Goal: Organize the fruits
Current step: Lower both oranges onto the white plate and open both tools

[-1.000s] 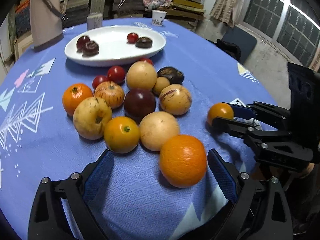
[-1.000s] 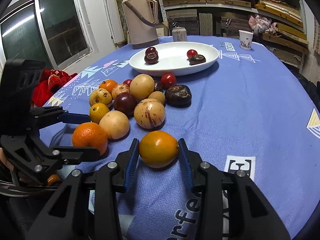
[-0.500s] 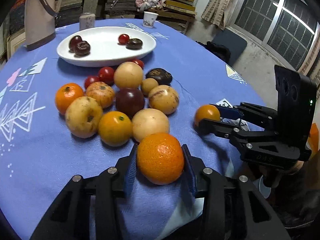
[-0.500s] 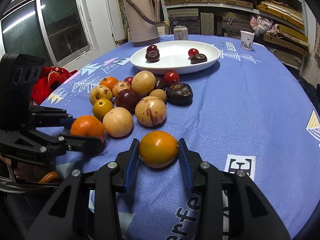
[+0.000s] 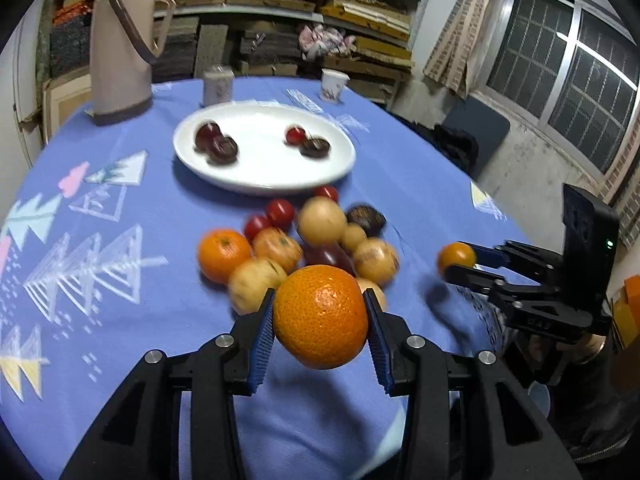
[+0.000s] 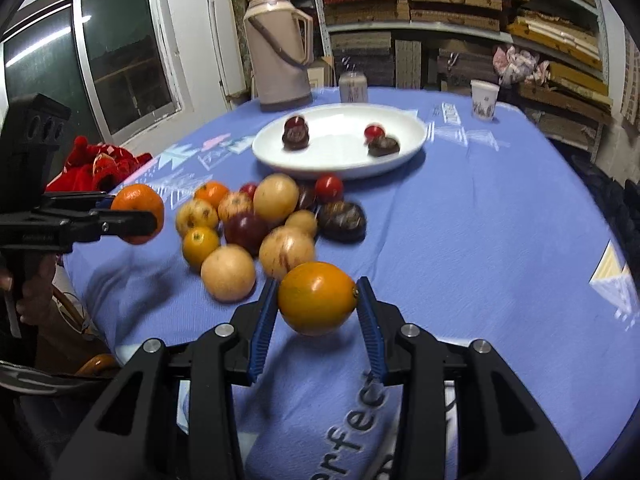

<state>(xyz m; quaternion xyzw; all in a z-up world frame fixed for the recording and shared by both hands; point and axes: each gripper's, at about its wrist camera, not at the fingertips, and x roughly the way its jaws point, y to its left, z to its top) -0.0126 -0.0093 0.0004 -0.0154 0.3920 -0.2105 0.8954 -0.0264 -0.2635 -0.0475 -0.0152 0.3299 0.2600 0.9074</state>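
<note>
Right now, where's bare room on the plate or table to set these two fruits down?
The white plate is bare in its middle, between the dark pair and the tomato. The blue cloth right of the fruit pile is open. The pile itself is crowded.

2 grippers, 1 fruit each: left gripper (image 5: 320,316) w/ big orange (image 5: 320,316), right gripper (image 6: 317,298) w/ yellow-orange fruit (image 6: 317,298). 1 white plate (image 6: 408,148) center frame, 4 small fruits on it. 1 thermos (image 6: 278,56), 2 cups up top.
</note>
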